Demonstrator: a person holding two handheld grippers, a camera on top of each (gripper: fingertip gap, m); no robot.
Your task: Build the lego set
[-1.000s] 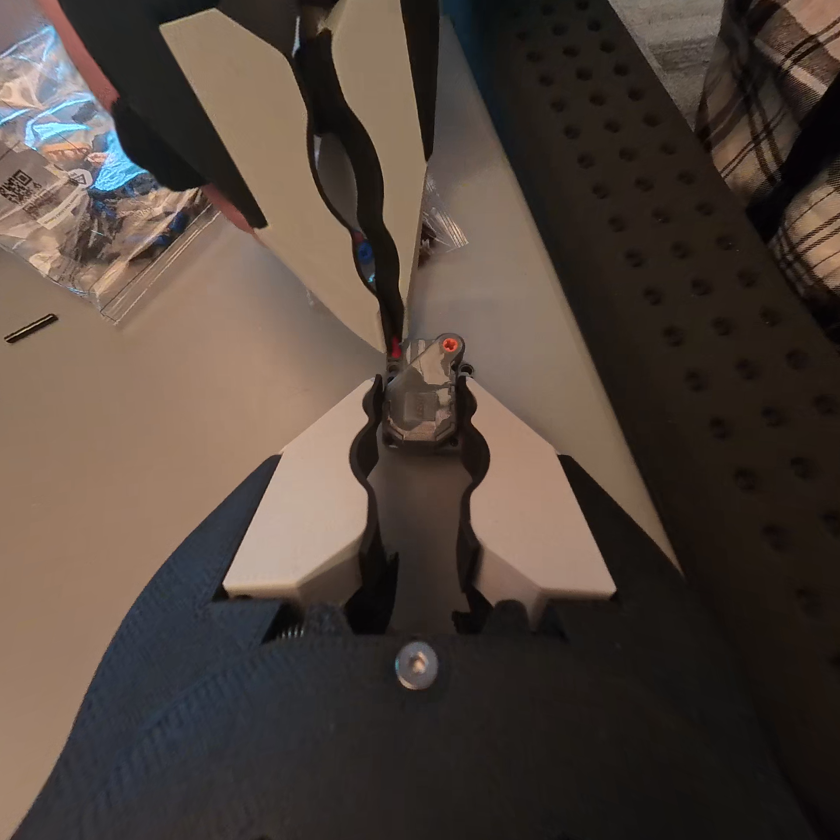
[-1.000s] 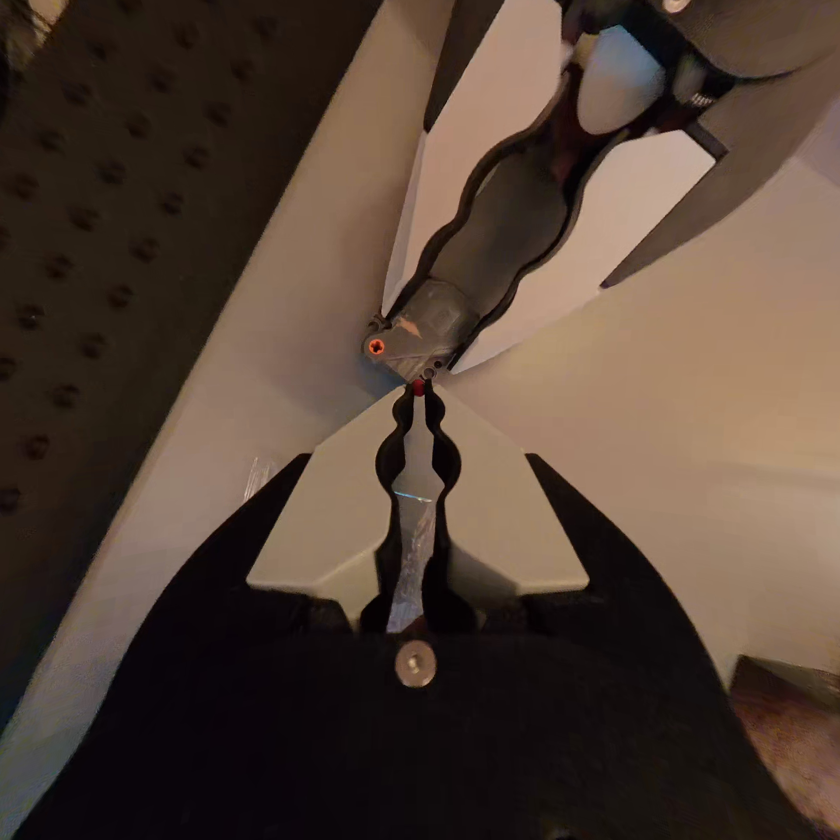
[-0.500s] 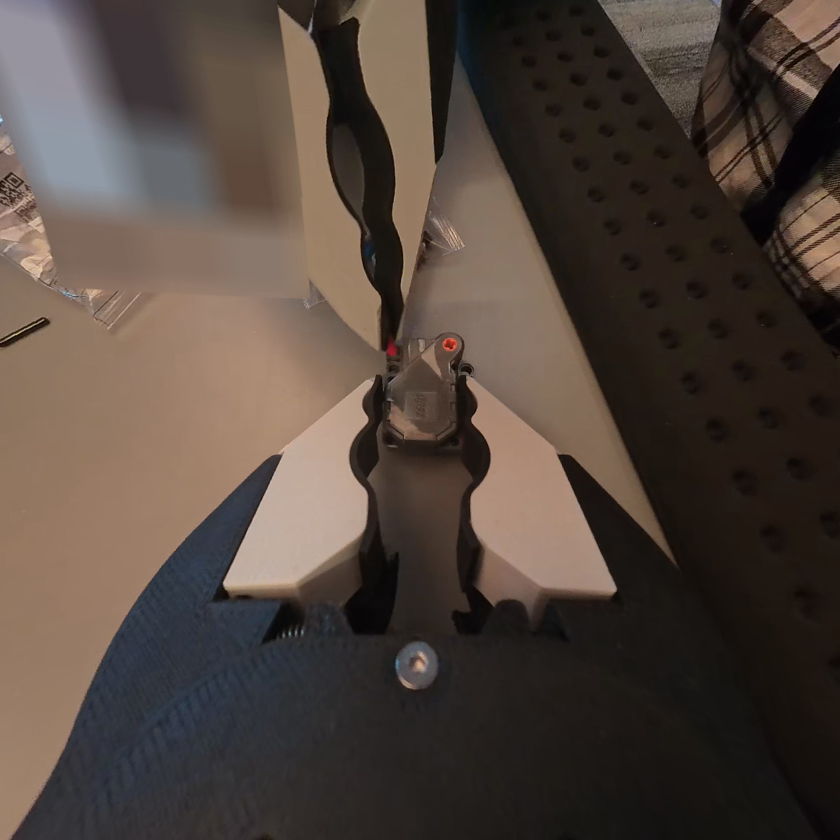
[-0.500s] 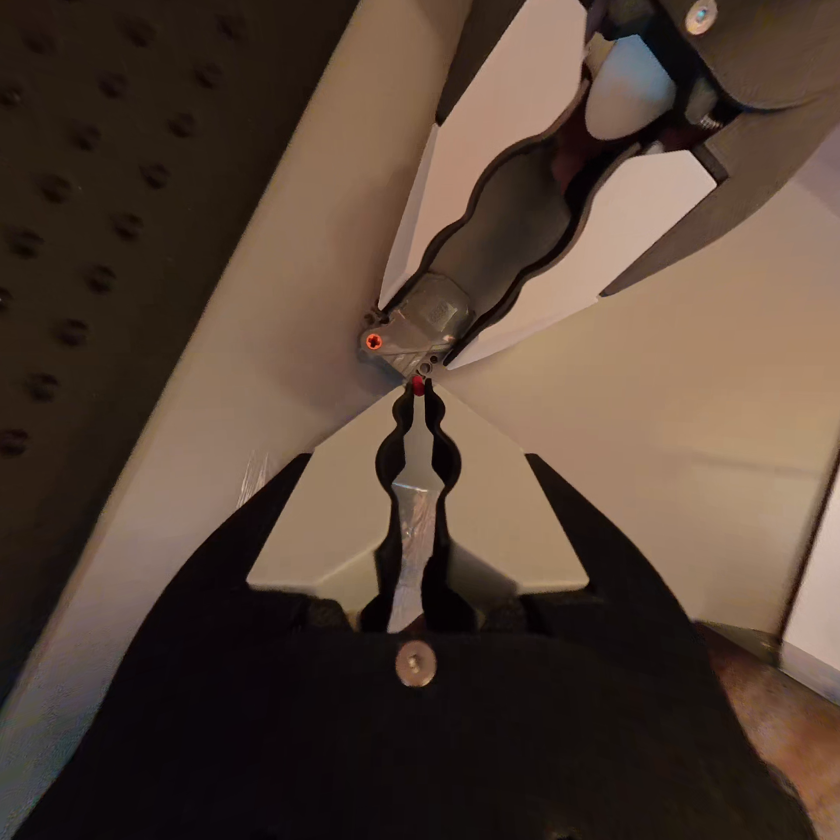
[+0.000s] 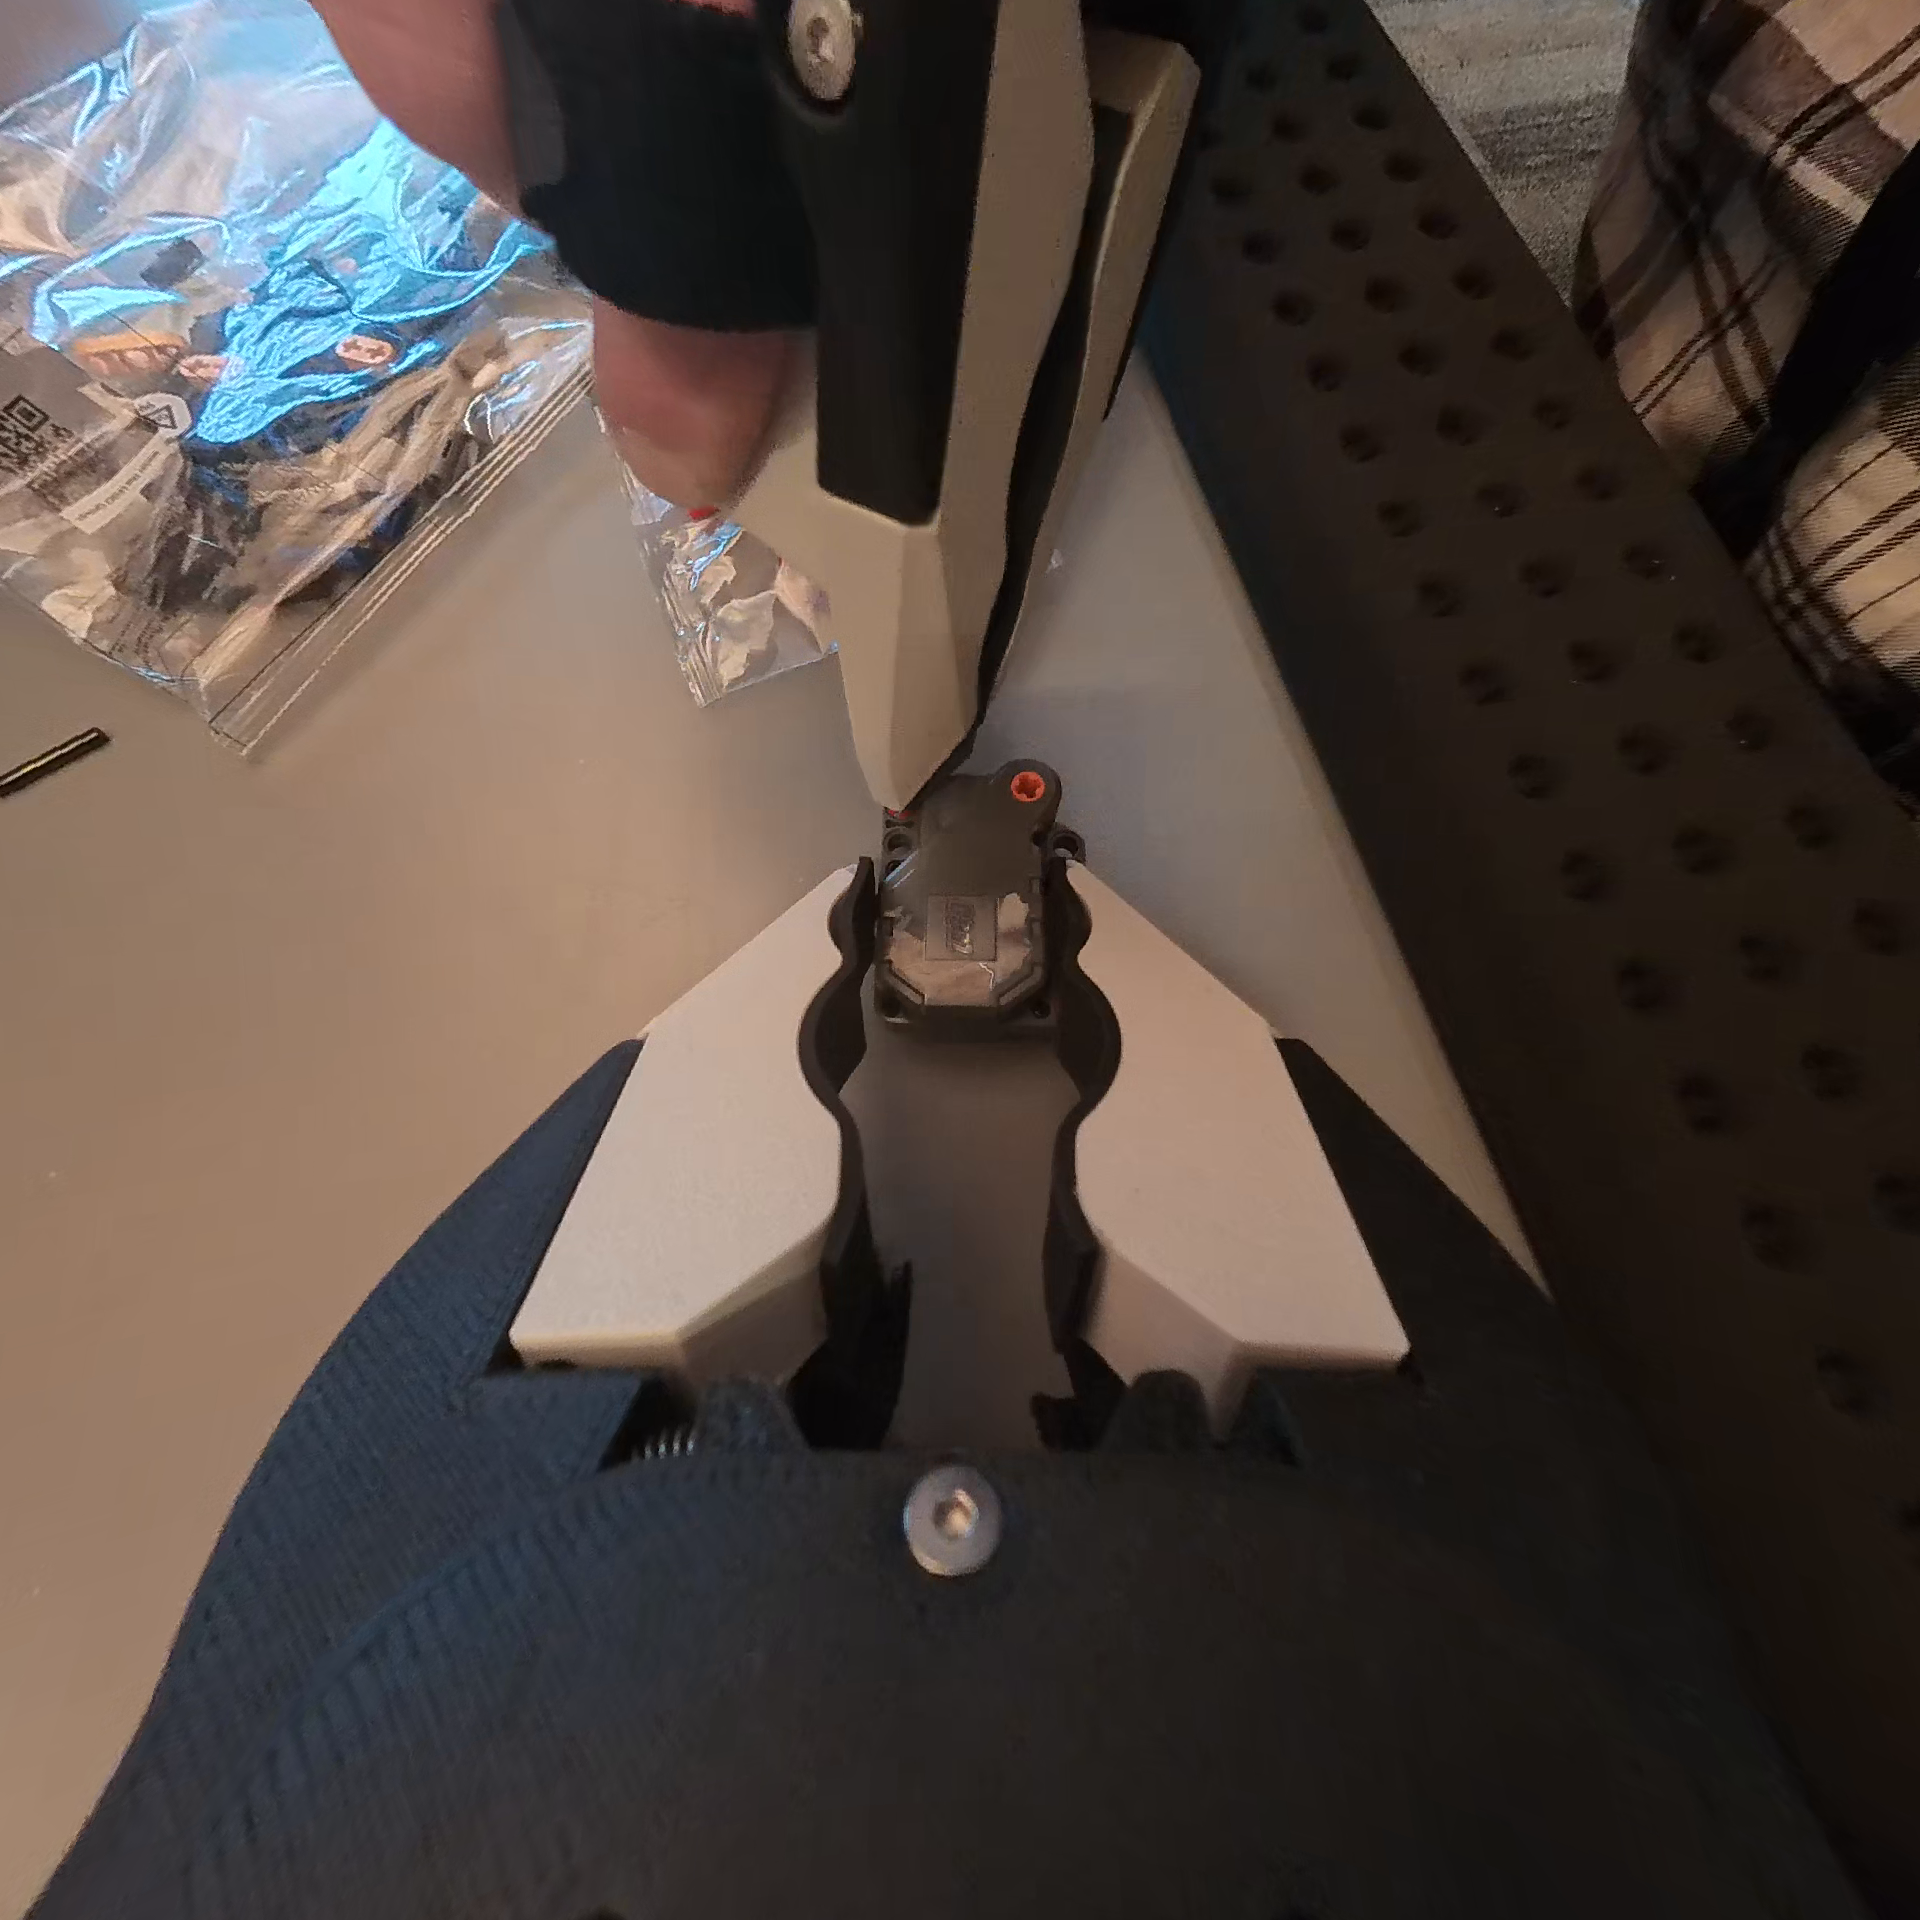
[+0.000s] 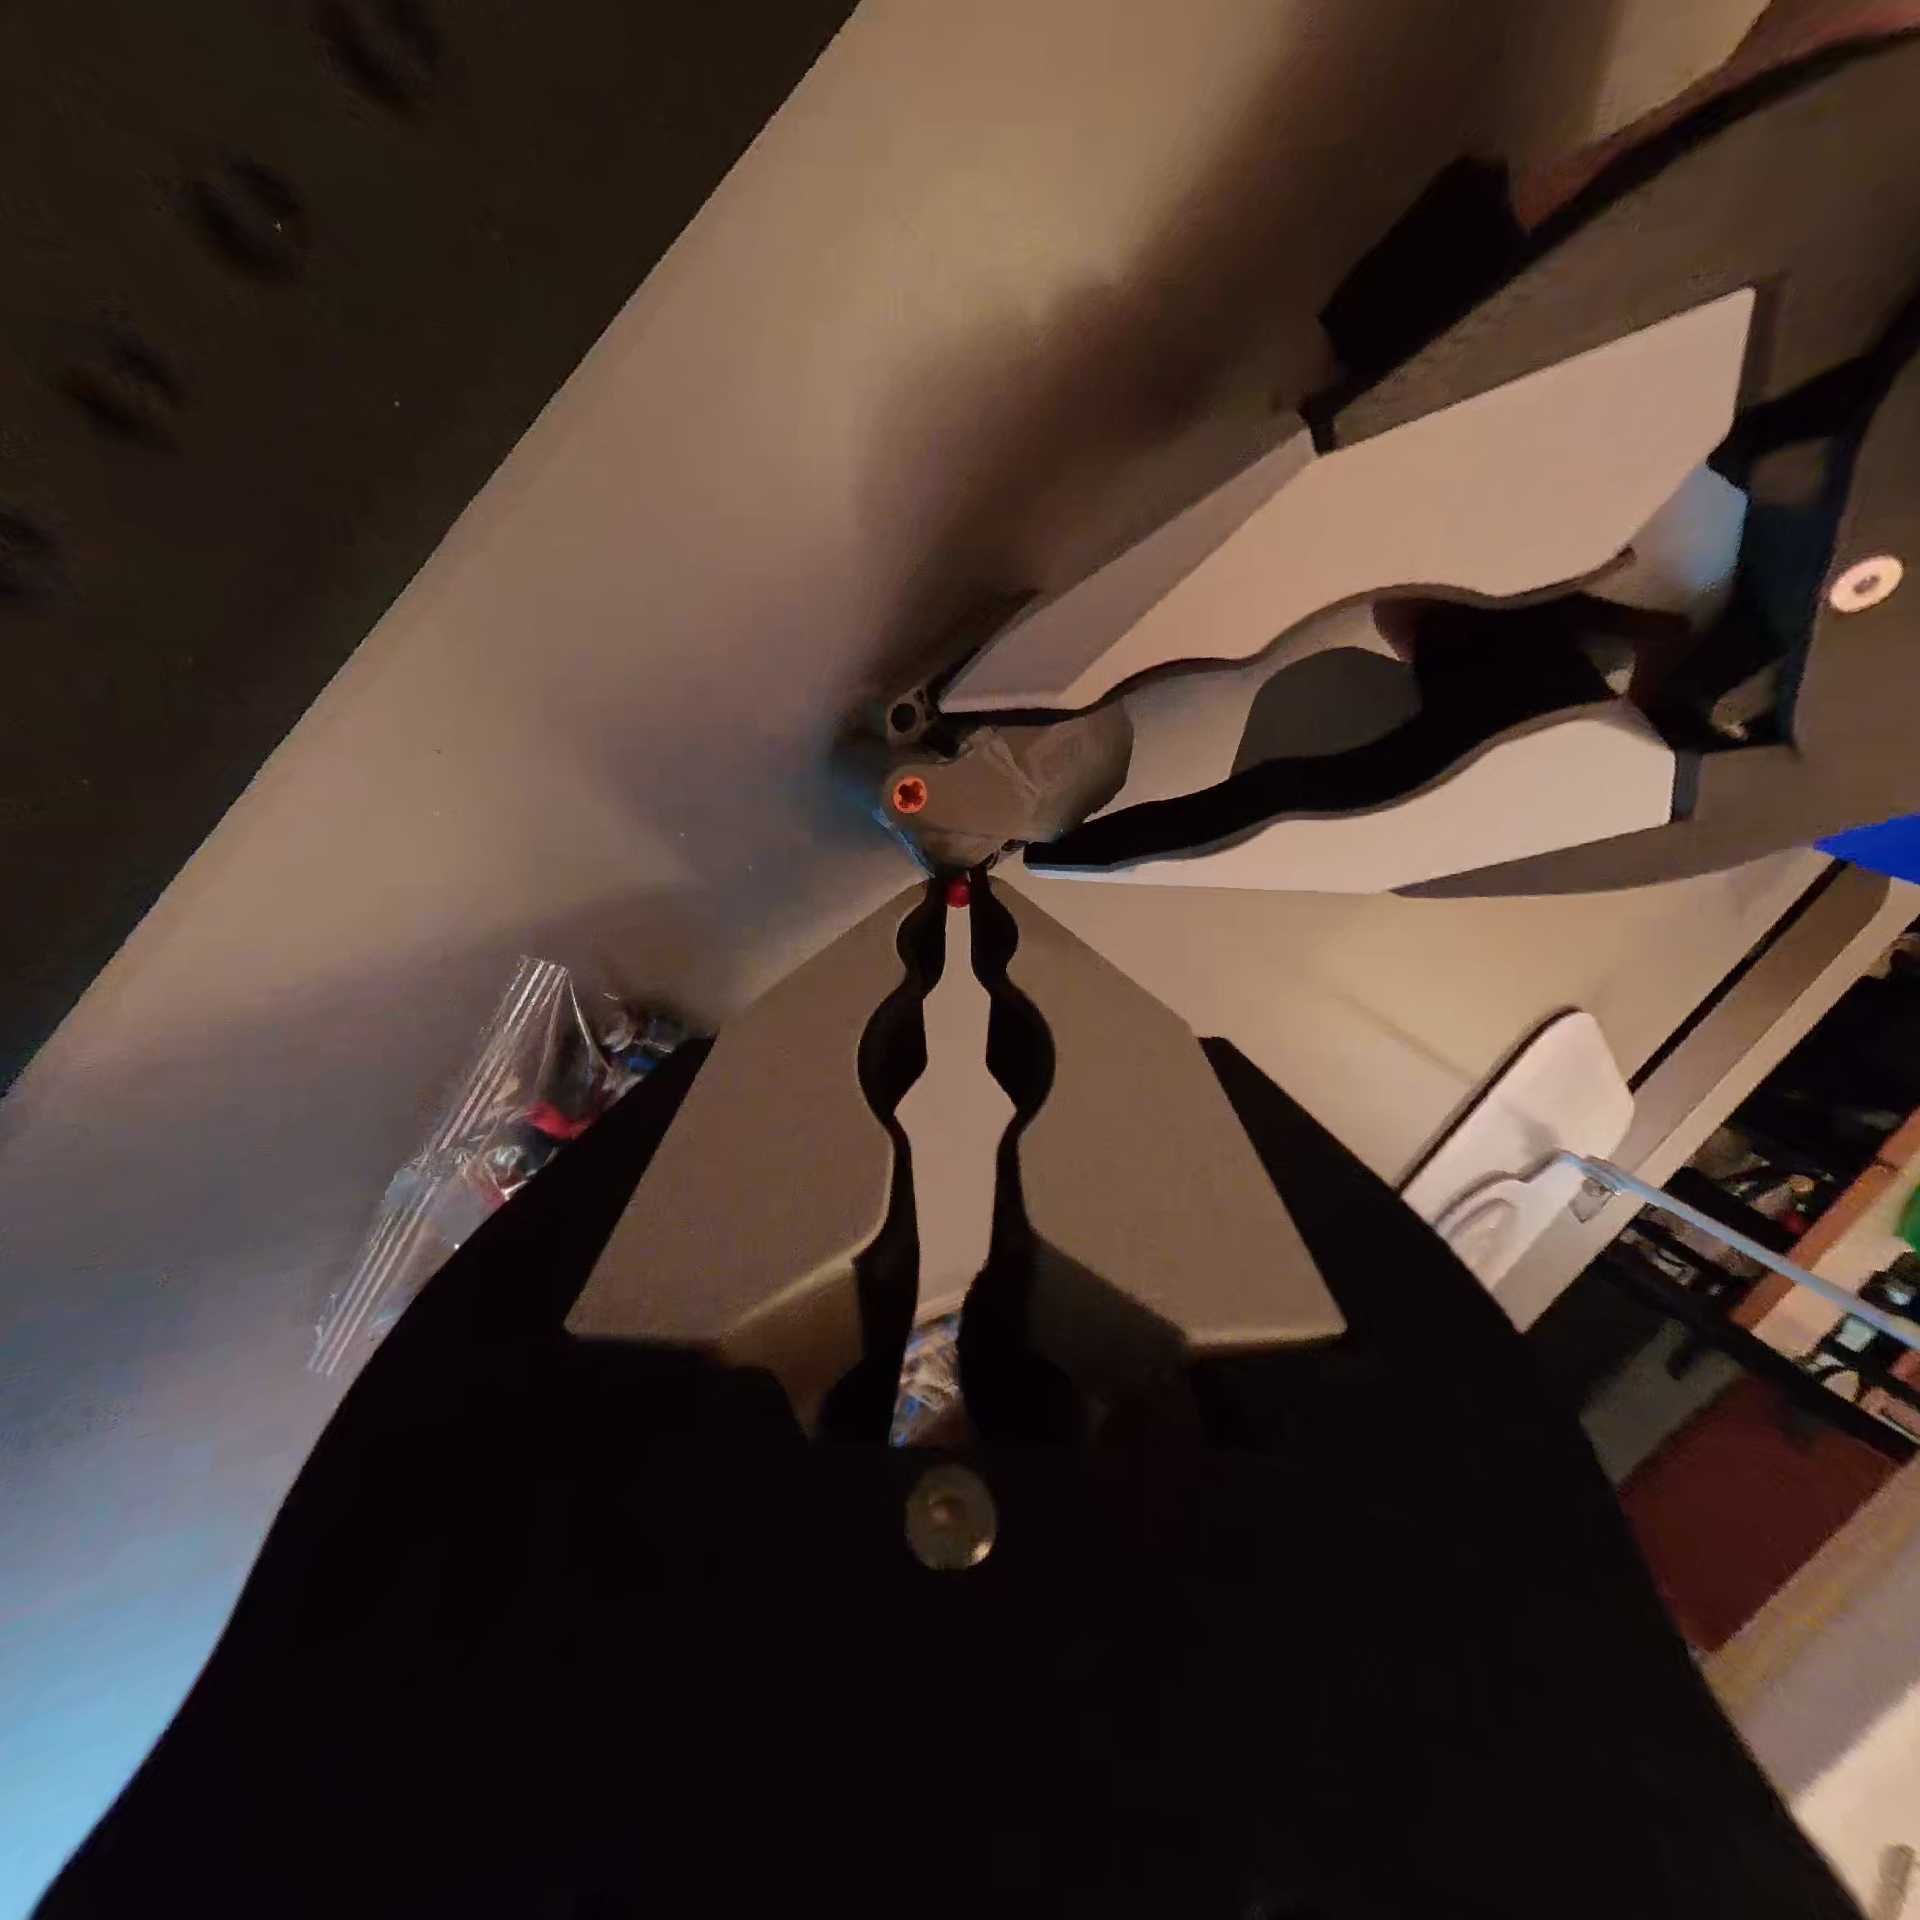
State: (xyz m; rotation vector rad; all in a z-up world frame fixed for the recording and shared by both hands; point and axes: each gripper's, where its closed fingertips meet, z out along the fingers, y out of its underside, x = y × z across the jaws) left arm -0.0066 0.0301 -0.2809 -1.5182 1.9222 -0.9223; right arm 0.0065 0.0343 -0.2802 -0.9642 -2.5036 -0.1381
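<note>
Lego motor block (image 5: pixel 961 914) sits pinched between the left gripper (image 5: pixel 961 894) jaws above the table (image 5: pixel 364 1039). From the right wrist, the right gripper (image 6: pixel 958 896) nips 1 red pin (image 6: pixel 957 891) against the block's edge; slight misalignment could likely pop the pin free.

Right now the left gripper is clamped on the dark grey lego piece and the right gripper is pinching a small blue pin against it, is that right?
Not quite: the pin is red, not blue, as the right wrist view shows. The left gripper is indeed clamped on the dark grey lego piece, and the right gripper pinches the pin at the piece's edge.
</note>
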